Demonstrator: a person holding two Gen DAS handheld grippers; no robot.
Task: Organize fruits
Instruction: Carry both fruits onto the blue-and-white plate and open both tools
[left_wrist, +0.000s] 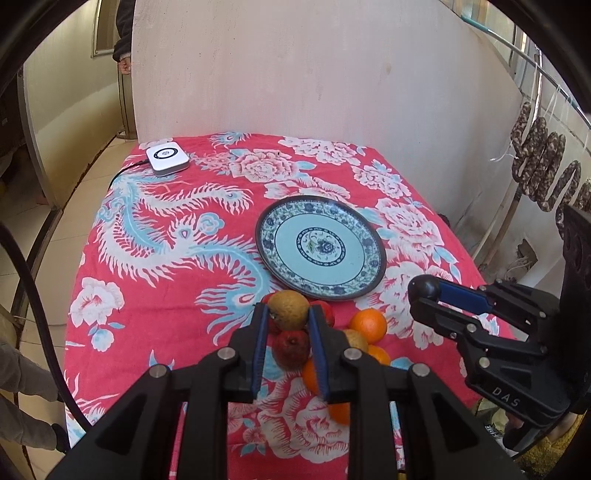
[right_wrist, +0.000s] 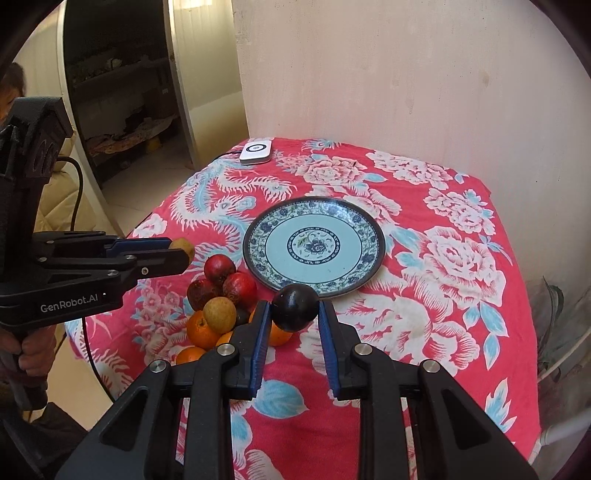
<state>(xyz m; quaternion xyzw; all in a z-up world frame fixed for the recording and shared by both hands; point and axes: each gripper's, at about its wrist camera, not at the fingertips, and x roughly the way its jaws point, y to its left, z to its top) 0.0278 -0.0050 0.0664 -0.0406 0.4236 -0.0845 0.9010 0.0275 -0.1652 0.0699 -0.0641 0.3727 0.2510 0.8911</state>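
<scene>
Red floral tablecloth (right_wrist: 461, 295) covers table against pale wall. Blue-patterned plate (right_wrist: 314, 245) sits bare at cloth's centre. Fruit pile (right_wrist: 218, 306) (oranges, red fruits, tan ones) lies just beside plate's near-left rim. Left gripper (left_wrist: 288, 314) held above pile, jaws narrowed on tan-brown fruit (left_wrist: 288, 309). Right gripper (right_wrist: 293, 308) near plate's front edge, jaws clamped on dark round fruit (right_wrist: 295, 306), lifted off cloth. White square device (left_wrist: 167, 156) rests at far-left corner, cable attached.
</scene>
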